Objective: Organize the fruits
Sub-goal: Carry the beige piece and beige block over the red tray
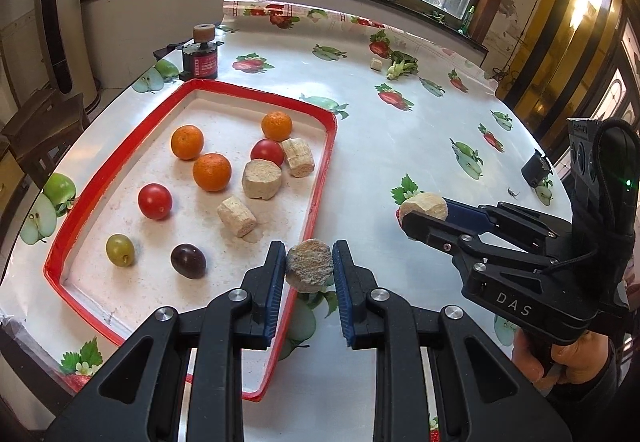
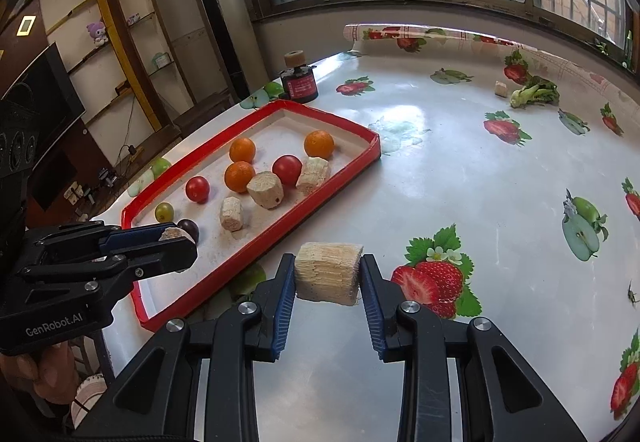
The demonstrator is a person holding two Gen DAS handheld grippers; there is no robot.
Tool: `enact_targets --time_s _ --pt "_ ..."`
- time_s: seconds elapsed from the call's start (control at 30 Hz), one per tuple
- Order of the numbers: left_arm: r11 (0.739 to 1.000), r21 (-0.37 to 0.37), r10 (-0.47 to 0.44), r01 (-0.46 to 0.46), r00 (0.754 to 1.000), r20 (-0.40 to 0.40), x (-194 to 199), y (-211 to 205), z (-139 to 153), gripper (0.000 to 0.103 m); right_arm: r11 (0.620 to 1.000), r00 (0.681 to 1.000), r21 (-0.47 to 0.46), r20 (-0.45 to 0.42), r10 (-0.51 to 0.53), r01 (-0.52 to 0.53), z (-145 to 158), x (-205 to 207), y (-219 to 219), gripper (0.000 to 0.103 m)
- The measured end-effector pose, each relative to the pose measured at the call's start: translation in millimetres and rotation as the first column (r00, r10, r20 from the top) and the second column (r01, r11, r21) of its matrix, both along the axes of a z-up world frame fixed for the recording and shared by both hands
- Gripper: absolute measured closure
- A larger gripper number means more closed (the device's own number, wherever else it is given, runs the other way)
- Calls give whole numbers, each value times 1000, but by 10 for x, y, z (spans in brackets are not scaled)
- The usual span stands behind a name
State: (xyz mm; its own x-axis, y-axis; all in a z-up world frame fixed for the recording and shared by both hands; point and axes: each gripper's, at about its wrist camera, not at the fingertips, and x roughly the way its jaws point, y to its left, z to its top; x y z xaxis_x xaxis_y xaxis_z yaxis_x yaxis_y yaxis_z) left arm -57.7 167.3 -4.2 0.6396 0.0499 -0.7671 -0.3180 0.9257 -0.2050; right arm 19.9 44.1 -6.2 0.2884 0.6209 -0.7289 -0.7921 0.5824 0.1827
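Note:
A red-rimmed tray (image 1: 320,178) (image 2: 372,140) on the table holds three oranges (image 1: 212,171), two red tomatoes (image 1: 155,201), a green grape (image 1: 119,249), a dark grape (image 1: 188,260) and three beige cob chunks (image 1: 261,178). My left gripper (image 1: 309,266) is shut on a greyish cob chunk (image 1: 310,269) over the tray's near right rim; it also shows in the right wrist view (image 2: 176,238). My right gripper (image 2: 328,276) is shut on a pale cob chunk (image 2: 328,272) above the table, right of the tray; the left wrist view shows it (image 1: 420,212) too.
A black and red jar (image 1: 200,60) stands behind the tray. A small cob piece (image 1: 376,64) and a green vegetable (image 1: 404,66) lie at the far side. A black object (image 1: 536,168) sits near the right edge. The tablecloth has printed fruit.

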Motion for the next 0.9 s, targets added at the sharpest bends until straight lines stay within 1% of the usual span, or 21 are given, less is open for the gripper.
enact_targets --time_s 0.37,0.9 --pt "999 -7 38 -38 999 7 -81 219 17 82 1000 1000 -4 5 20 -20 34 -4 172 71" --pt "995 -24 96 -96 995 0 -193 574 -61 82 998 998 -16 -2 62 -62 -6 -30 489 71"
